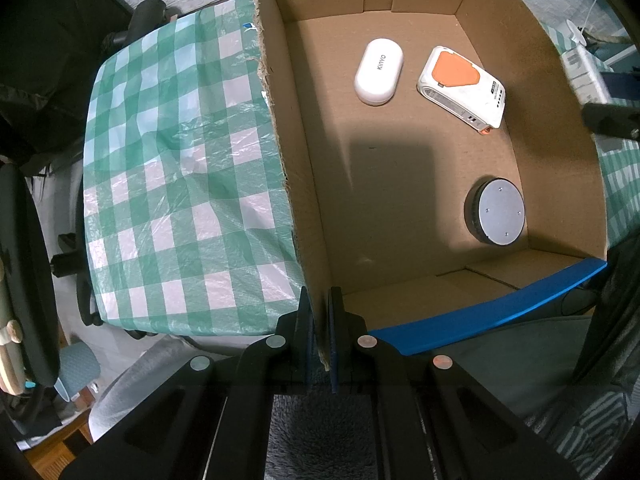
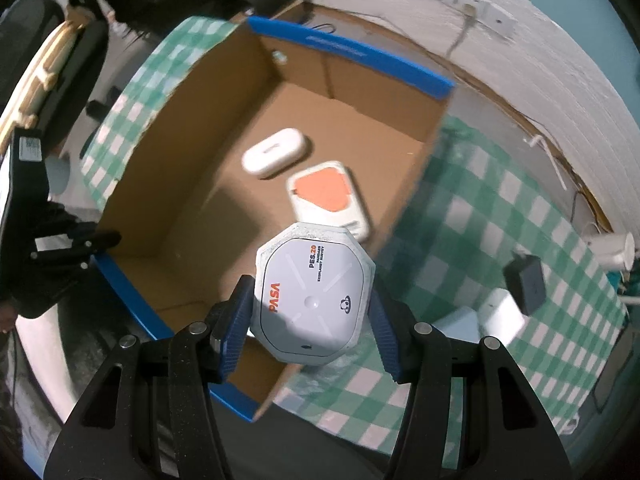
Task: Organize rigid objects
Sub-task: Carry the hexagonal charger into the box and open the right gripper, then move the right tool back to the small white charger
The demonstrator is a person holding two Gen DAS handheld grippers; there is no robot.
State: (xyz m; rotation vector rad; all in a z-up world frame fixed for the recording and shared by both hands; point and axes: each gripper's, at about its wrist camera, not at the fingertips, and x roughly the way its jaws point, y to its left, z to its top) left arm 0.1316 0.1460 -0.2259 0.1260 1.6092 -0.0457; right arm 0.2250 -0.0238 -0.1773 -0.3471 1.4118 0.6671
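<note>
**Carrying the white octagonal device to the box**

My right gripper is clamped on the white octagonal device. The blue pads press its two opposite sides, and its printed face with the orange letters looks up at my camera. It sits in the lower middle of the right wrist frame, between my fingers, and hangs above the near right corner of the cardboard box. Part of it is over the box floor and part over the checked tablecloth.

My left gripper is closed on the left wall of the cardboard box, at the bottom middle of the left wrist frame. One finger is outside the wall and one inside, so I hold the box steady.

I judge the step in hand is to put this device into the box. Next I must bring it further over the open floor, go down, and only then open the fingers. I should choose a free place, because three things already lie inside: the white oval case and the white and orange charger in the upper part of the left wrist frame, and the round black puck at the right wall.

Outside the box, at the right of the right wrist frame, a dark adapter and a white block wait on the tablecloth.
</note>
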